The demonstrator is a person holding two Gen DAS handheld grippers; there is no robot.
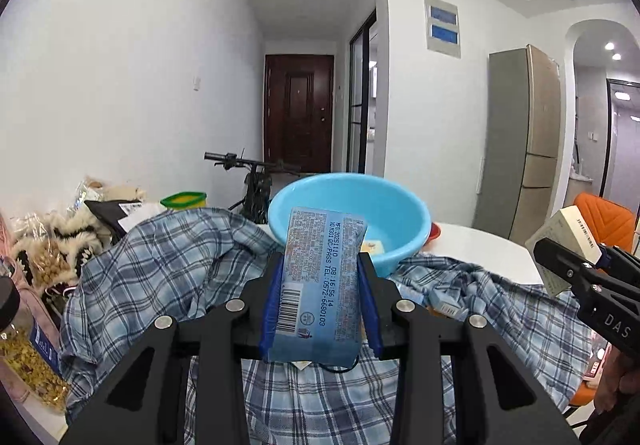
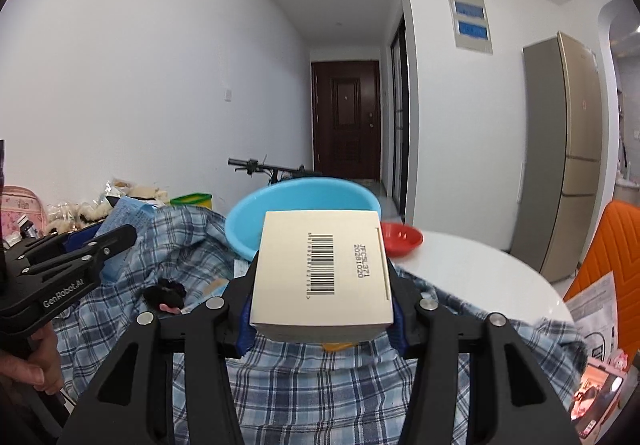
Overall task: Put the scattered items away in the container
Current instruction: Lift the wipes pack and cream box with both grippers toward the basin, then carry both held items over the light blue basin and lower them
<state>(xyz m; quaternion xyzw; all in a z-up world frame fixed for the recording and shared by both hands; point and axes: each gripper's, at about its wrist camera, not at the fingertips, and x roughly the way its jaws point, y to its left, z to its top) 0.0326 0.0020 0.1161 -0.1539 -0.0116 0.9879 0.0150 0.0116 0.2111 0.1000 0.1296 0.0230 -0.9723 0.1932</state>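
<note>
Left wrist view: left gripper (image 1: 320, 305) clamps blue packet (image 1: 320, 285), right gripper (image 2: 322, 319) clamps beige box (image 2: 322, 277), both short of blue basin (image 1: 348, 201); basin nearly empty, most clutter remains.

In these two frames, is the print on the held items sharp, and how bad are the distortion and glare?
Left wrist view: print on the blue packet is sharp; walls bow, corners go black. Right wrist view: the barcode on the beige box is crisp; same fisheye bend, mild sheen on the white table.
</note>
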